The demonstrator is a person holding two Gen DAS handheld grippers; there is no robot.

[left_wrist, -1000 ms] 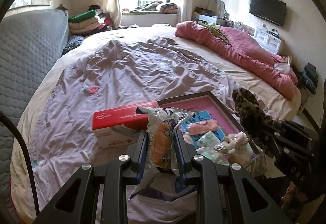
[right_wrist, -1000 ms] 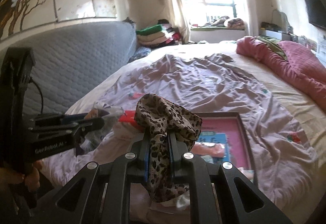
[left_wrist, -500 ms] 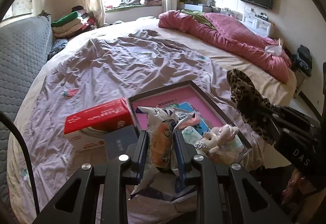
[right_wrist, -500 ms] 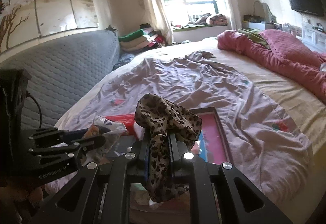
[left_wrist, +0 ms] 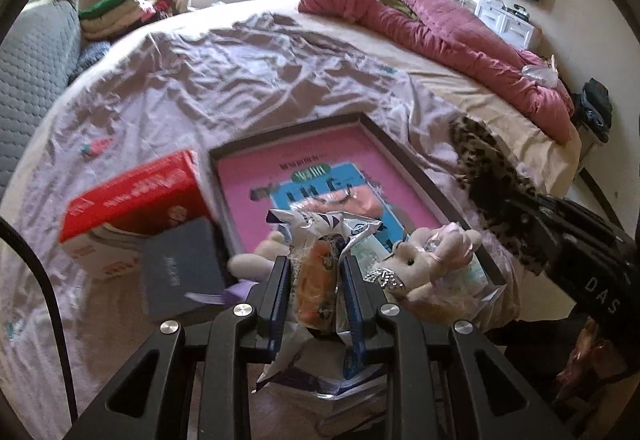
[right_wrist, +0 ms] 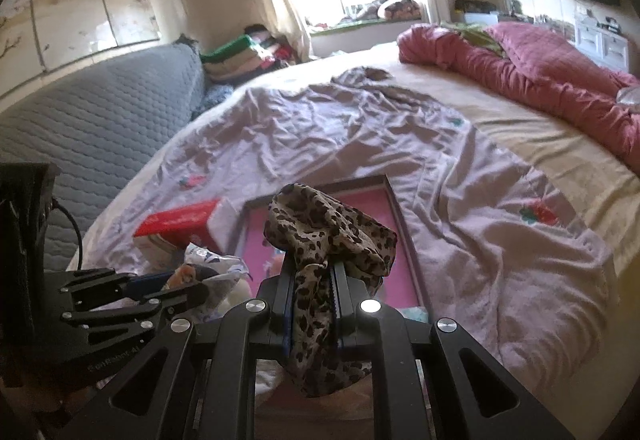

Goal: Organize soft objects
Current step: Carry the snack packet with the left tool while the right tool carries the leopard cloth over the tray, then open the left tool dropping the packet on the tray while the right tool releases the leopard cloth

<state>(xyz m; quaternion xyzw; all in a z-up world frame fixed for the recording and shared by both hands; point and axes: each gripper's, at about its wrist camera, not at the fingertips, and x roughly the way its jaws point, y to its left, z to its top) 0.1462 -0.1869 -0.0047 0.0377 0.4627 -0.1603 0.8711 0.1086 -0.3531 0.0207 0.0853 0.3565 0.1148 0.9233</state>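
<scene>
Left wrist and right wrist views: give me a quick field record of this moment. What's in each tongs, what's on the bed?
left tongs: shut on a crinkly snack packet, held above the tray
right tongs: shut on a leopard-print cloth, bunched above the fingers
tray: dark frame, pink base, on the lilac sheet
in tray: plush toy at the near end
beside tray: red box, dark grey box
far side of bed: pink quilt

Crinkled snack packet (left_wrist: 320,264) and bunched leopard-print cloth (right_wrist: 332,236), each pinched upright above the pink-lined tray (left_wrist: 384,144)
</scene>
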